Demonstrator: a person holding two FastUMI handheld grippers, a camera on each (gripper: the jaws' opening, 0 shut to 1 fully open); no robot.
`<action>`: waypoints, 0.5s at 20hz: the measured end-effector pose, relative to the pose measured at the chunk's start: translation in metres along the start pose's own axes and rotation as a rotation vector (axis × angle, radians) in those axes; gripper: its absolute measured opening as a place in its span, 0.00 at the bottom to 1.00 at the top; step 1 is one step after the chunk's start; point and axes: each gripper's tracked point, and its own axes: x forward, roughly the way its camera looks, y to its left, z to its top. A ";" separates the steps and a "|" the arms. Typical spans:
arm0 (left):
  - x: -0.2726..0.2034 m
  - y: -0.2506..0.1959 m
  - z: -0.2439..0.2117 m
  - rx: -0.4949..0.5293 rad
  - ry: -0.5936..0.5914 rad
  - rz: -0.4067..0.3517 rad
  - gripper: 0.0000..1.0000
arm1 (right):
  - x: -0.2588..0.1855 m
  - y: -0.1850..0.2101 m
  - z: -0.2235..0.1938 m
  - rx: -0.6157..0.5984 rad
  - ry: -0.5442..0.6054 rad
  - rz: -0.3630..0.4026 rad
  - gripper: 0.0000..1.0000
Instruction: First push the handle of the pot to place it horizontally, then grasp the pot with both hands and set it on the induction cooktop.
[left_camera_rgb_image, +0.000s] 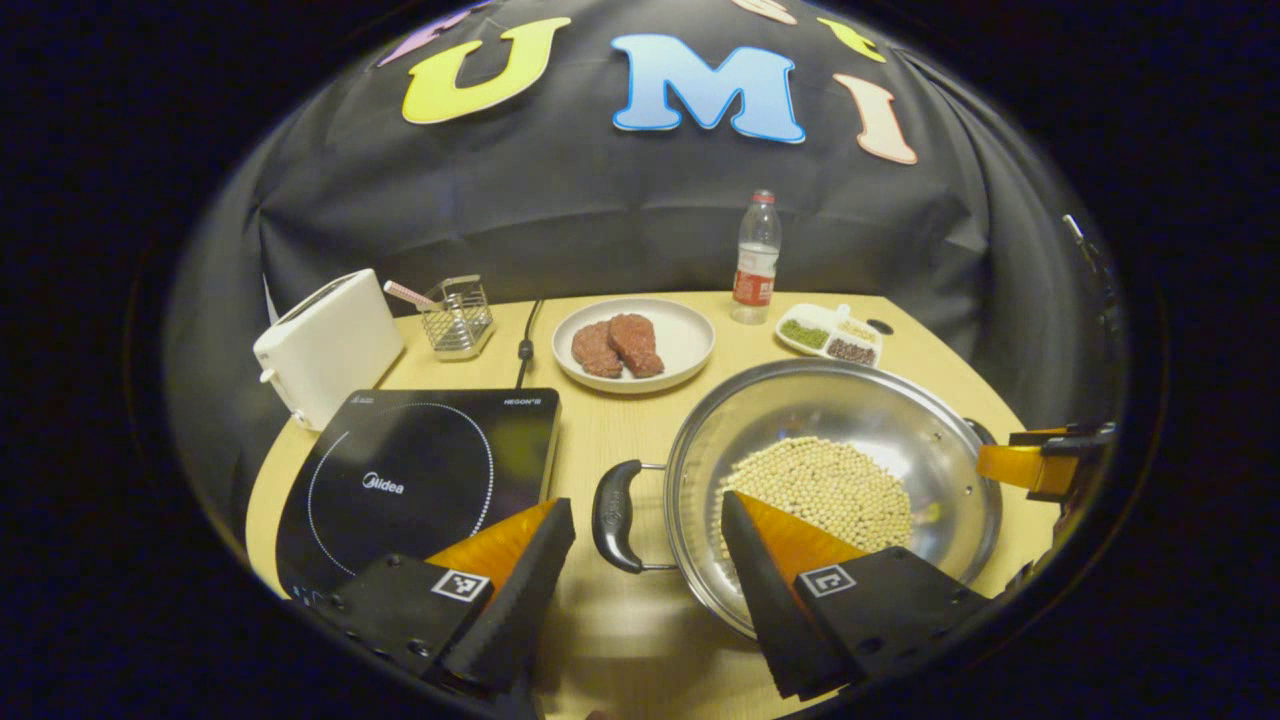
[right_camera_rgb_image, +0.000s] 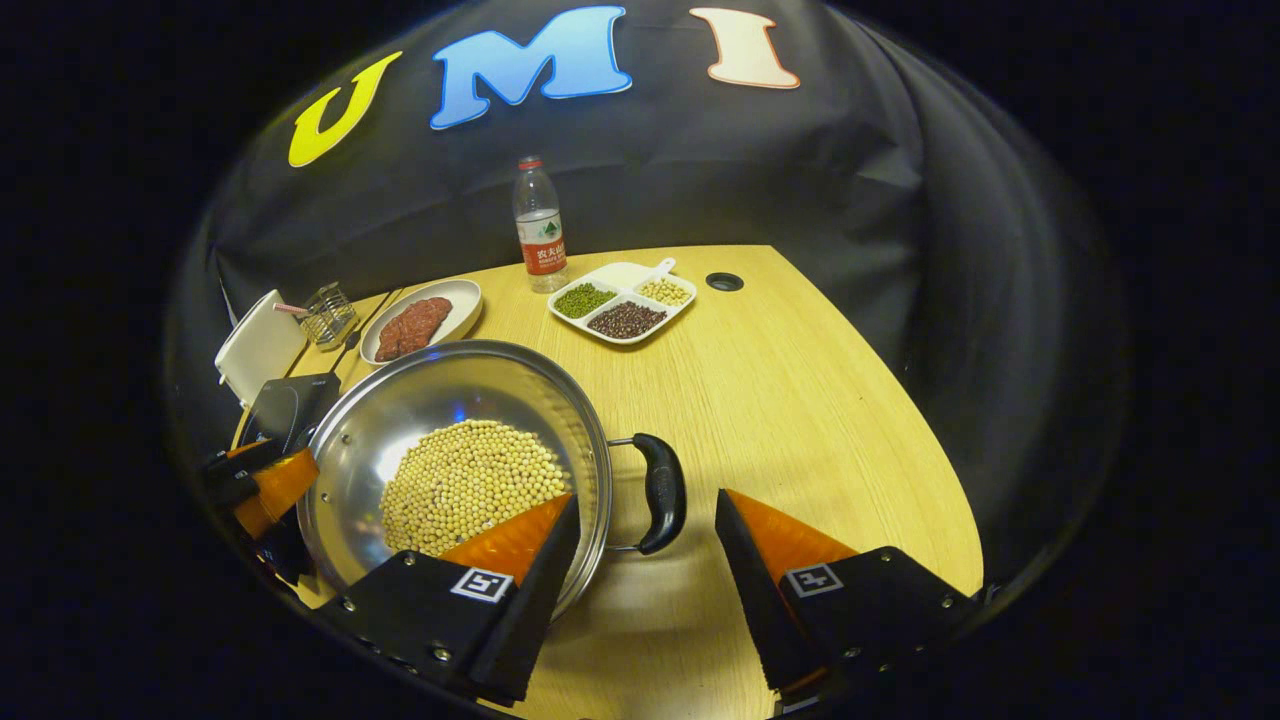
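Your left gripper (left_camera_rgb_image: 648, 530) is released, jaws spread wide, hanging low over the tabletop (left_camera_rgb_image: 620, 440). The pot's left handle (left_camera_rgb_image: 613, 515) sits in the gap between the fingers, touched by neither as far as you can see. Your right gripper (right_camera_rgb_image: 645, 525) is likewise released, jaws apart, with the pot's right handle (right_camera_rgb_image: 662, 492) lying between them, untouched.

The pot (left_camera_rgb_image: 880, 420) rests on the tabletop, not on the cooktop. It is a wide, shiny steel pan with a heap of pale soybeans (left_camera_rgb_image: 820, 485) in its bowl. Both side handles lie flat, level with the rim.

The induction cooktop (left_camera_rgb_image: 420, 475) sits just left of the pot in the left gripper view, black glass with a dotted ring, bare on top. A black cord (left_camera_rgb_image: 527, 345) runs from behind it toward the back.

Farther out: a white toaster (left_camera_rgb_image: 325, 345) at the left edge, a small wire rack (left_camera_rgb_image: 457, 318) beside it, a white plate (left_camera_rgb_image: 680, 345) carrying two pieces of red meat (left_camera_rgb_image: 617, 346), a clear water bottle (left_camera_rgb_image: 757, 257) standing upright, and a divided white tray (right_camera_rgb_image: 622, 303) of green, dark and pale beans. A round cable hole (right_camera_rgb_image: 724, 282) shows near the tray.

The tabletop is light wood grain with a curved front edge. Black cloth (right_camera_rgb_image: 850, 180) drapes round the back and sides of the booth.
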 end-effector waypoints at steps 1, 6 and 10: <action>0.005 0.001 -0.004 0.007 0.009 0.004 0.97 | 0.005 0.002 -0.004 -0.006 0.013 0.006 0.84; 0.020 -0.002 -0.007 0.023 0.032 -0.002 0.96 | 0.026 0.005 -0.016 -0.013 0.062 0.010 0.84; 0.026 -0.005 -0.007 0.051 0.034 -0.010 0.95 | 0.037 -0.004 -0.011 0.002 0.052 -0.018 0.78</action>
